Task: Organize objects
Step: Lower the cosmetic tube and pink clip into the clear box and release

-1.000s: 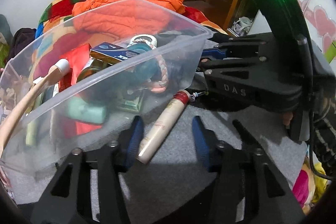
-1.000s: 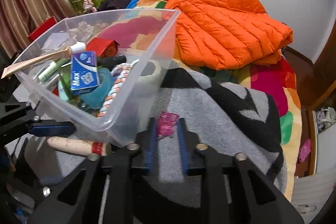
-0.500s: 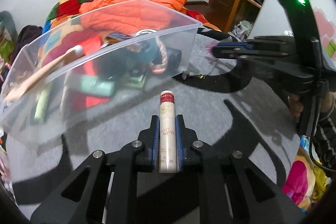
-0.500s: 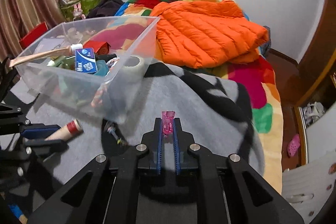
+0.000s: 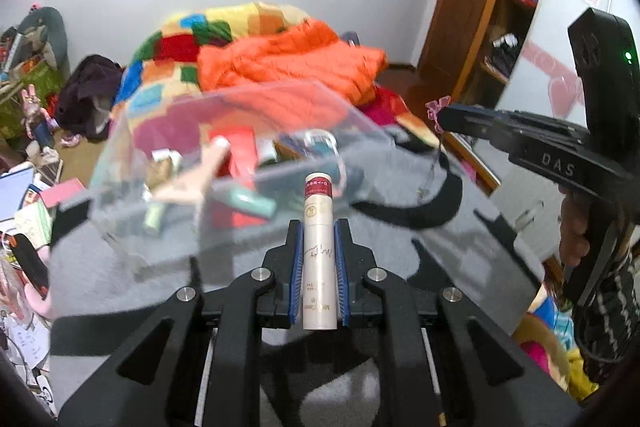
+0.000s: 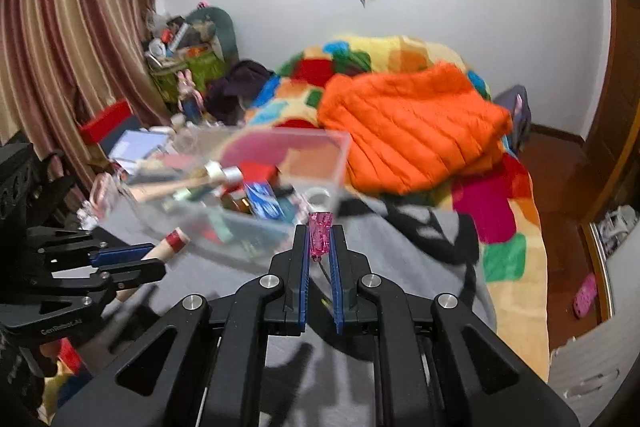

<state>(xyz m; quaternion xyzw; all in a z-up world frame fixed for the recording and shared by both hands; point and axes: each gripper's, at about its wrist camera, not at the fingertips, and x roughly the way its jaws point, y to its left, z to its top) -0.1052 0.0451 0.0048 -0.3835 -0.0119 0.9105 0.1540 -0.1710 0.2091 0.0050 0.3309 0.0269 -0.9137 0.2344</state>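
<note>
Left claw (image 5: 319,259) clenched on the tube (image 5: 318,251), right claw (image 6: 319,255) on the pink trinket (image 6: 319,235) (thin): clear the bin (image 5: 280,171) rim before releasing

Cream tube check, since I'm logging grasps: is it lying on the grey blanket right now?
No, the cream tube is clamped between the left hand-held gripper's blue pads, above the grey blanket.

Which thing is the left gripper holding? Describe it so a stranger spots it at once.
Start at the clear plastic bin on the grey blanket. In front of it, the left gripper clamps a cream tube. Unlike the bin's jumbled contents, it has a red band near its white tip.
</note>
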